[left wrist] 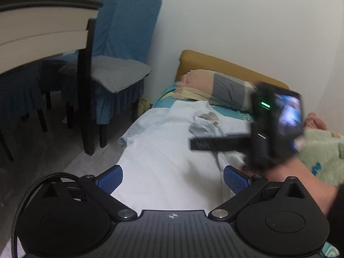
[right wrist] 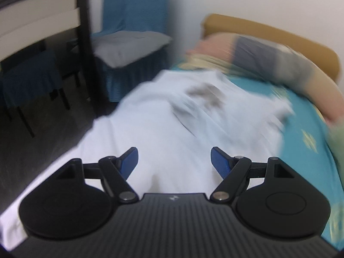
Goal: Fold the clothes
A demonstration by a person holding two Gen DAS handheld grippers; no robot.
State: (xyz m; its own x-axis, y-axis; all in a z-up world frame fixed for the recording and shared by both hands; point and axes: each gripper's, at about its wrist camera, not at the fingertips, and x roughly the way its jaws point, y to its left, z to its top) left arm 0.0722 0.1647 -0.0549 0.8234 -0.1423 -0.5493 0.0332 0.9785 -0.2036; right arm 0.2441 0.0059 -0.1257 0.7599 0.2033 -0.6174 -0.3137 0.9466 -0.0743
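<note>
Room: white wall (left wrist: 236,21) behind a bed with a teal sheet (right wrist: 301,116) and a mustard headboard (left wrist: 225,64); dark floor at left.
Table: pale edge and dark leg (left wrist: 86,86), far left of both views.
Chair: blue-covered chair (left wrist: 133,25) beside the table, carrying a grey cushion (left wrist: 116,73); it stands just left of the bed's head end.
Garment: white shirt (left wrist: 167,150) lies spread flat along the bed, collar end toward the pillow, a crumpled patch with a brown mark near the collar; its left edge hangs over the bed side.
Pillow: patterned beige and grey pillow (left wrist: 221,88) against the headboard, just beyond the shirt's collar end.
Left gripper: left gripper (left wrist: 173,178) hangs above the lower part of the shirt; its blue pads (left wrist: 111,178) stand wide apart with only flat fabric visible between them, nothing clamped.
Right gripper, left wrist view: right gripper (left wrist: 202,144), blurred, held by a hand (left wrist: 286,172) at the right, one dark finger reaching left over the shirt's upper middle; finger spread not readable in this view.
Right gripper, own view: fingers (right wrist: 129,161) stand apart, with white fabric below and nothing pinched; contact with the cloth cannot be told because of blur.
Blanket: pale green fleece blanket (left wrist: 322,150) lies at the bed's right edge, beside the shirt.
</note>
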